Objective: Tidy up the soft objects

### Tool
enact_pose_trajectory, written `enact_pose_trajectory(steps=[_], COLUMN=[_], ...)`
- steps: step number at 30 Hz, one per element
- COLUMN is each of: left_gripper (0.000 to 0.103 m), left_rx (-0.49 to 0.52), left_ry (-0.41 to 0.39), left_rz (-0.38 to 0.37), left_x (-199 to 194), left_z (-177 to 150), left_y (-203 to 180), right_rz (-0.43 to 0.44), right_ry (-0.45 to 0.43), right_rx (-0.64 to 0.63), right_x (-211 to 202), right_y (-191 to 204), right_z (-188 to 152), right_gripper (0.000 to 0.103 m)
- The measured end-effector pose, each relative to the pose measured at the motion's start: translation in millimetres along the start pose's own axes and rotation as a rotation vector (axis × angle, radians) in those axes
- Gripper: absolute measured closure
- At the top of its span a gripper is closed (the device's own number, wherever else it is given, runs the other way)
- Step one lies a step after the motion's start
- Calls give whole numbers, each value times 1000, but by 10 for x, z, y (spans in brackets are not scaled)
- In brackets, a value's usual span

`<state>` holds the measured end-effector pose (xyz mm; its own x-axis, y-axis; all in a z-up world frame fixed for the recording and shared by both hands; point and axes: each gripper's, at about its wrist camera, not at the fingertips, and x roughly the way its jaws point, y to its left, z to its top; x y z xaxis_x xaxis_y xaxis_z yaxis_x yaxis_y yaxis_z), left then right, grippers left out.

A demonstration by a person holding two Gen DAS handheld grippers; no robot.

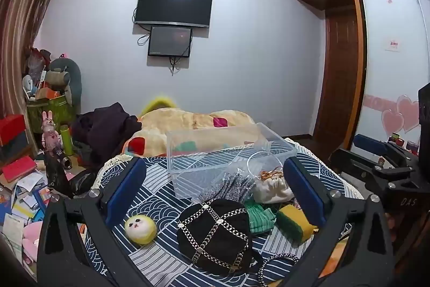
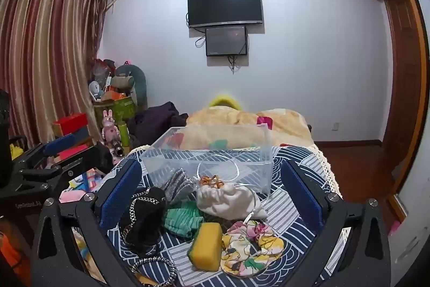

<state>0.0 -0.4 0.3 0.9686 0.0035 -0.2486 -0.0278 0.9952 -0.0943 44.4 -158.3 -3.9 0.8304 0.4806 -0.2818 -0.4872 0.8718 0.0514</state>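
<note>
A clear plastic box stands on the patterned bedspread. In front of it lie a black chained hat, a yellow plush ball, green cloth, a yellow-green sponge, a white drawstring pouch, grey knit fabric and a floral scrunchie. My left gripper is open above the hat. My right gripper is open above the pouch and sponge. Both are empty.
A beige blanket and dark clothes lie behind the box. Cluttered boxes, books and toys fill the floor at left. A wardrobe stands right. A braided cord lies at the bed's near edge.
</note>
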Motion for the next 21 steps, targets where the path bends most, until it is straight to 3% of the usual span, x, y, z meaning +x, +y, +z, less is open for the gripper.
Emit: enact_pose_trajectory(steps=[21], left_gripper=[0], left_rx=[34], left_ry=[-25], left_rz=[-16], left_x=[-67], left_z=[16], left_y=[-46], right_rz=[2], right_ry=[-7], right_rx=[-7], right_x=[-60], right_y=[52], right_z=[8], right_gripper=[0])
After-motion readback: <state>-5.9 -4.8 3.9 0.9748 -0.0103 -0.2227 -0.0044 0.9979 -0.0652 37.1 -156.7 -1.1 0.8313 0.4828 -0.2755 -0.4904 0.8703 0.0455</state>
